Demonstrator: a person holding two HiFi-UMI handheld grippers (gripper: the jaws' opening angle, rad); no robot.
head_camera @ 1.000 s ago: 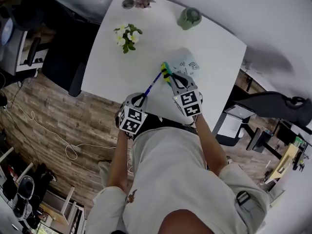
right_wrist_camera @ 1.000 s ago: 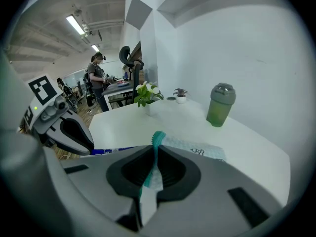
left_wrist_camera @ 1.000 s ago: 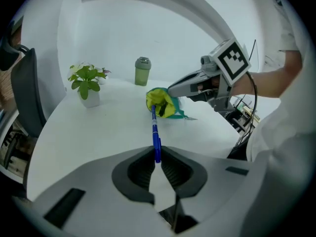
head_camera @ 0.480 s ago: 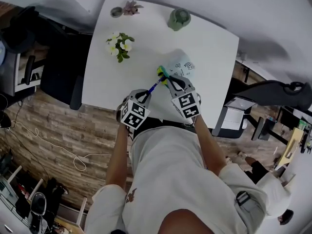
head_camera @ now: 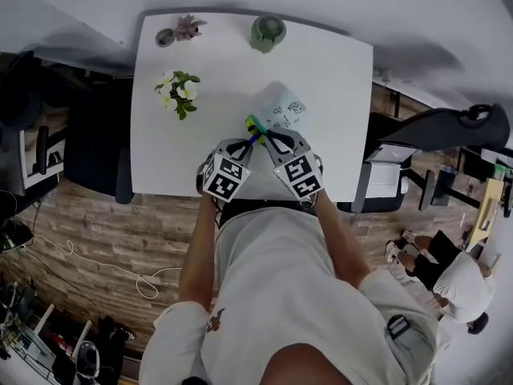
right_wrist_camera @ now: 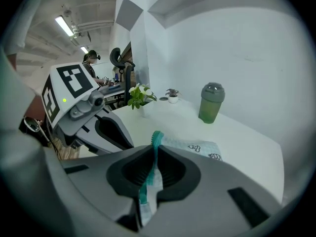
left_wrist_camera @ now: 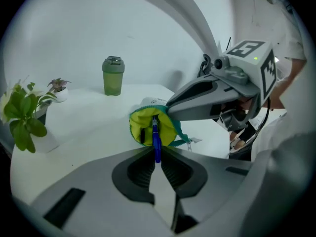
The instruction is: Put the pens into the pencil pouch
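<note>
Left gripper (left_wrist_camera: 155, 156): clamped on blue pen (left_wrist_camera: 156, 138); right gripper (right_wrist_camera: 154, 147): pinched shut on pouch rim.

White table (head_camera: 337, 79) underneath, green bottle (head_camera: 267, 32) and potted flowers (head_camera: 178, 96) well apart. Pencil pouch (left_wrist_camera: 140, 121) lying on it, teal zipper edge (right_wrist_camera: 156, 136) lifted, yellow-lined mouth held agape, same spot as a second ago. Pen carried across toward right gripper since then: earlier bridging the gap to the mouth, now tip inside the lining, rear end between the jaws. Insertion judged nearly done; release and clean withdrawal still to come.
</note>
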